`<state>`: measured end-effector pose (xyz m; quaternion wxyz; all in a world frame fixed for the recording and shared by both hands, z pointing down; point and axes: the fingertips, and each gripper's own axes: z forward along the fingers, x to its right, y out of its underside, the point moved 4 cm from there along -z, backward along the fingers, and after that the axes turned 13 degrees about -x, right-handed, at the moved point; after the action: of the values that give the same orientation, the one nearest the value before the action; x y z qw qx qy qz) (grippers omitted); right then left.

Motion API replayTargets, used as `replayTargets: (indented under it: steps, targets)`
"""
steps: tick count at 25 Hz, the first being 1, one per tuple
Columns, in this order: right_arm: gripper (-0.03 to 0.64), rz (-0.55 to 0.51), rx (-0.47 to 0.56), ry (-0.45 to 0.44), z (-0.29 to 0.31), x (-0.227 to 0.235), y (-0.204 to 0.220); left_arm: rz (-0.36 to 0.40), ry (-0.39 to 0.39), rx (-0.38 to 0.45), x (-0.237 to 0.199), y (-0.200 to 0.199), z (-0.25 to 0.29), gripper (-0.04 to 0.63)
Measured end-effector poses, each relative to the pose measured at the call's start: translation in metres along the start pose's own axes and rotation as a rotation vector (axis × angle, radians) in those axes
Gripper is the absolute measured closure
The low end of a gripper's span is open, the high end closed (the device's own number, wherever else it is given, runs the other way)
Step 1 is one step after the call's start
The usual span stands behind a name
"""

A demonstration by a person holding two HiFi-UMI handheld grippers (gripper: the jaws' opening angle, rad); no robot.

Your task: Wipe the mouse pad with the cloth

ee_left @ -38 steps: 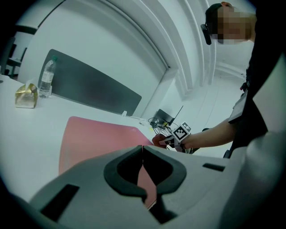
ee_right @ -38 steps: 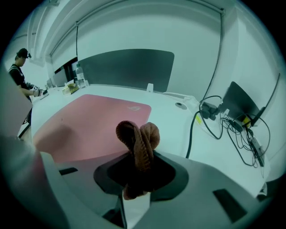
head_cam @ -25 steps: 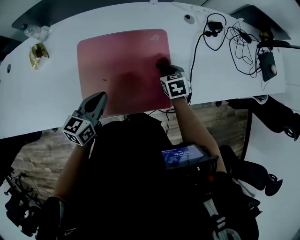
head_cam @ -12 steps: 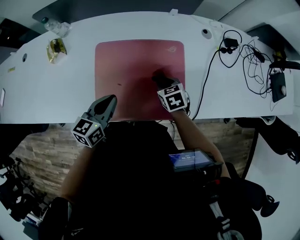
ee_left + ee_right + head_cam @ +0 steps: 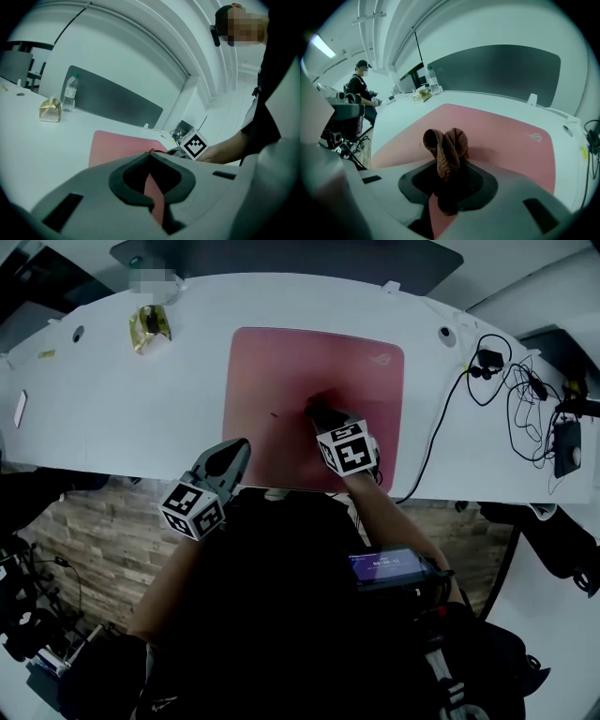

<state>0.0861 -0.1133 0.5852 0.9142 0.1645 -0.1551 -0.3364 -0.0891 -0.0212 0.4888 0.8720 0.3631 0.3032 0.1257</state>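
With right gripper (image 5: 447,171) jaws clamped on cloth (image 5: 446,145) at middle of pad (image 5: 281,371), by tabletop (image 5: 112,409) near edge, press lightly and sweep overlapping strokes toward far corners. Rest left gripper (image 5: 234,454), jaws together and empty, on near-left corner, likely steadying pad.

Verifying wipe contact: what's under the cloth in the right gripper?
The red mouse pad lies under the cloth, which is pinched in the right gripper. The pad patch directly beneath is covered, so whether the cloth actually touches it can't be seen.
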Motion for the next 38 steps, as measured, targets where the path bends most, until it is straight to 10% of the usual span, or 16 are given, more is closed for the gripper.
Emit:
replayTargets:
  steps: [38]
  targets:
    - [0.502, -0.091, -0.014, -0.333, 0.089, -0.195, -0.122, -0.180, -0.185, 0.119, -0.083, 0.049, -0.125, 0.586]
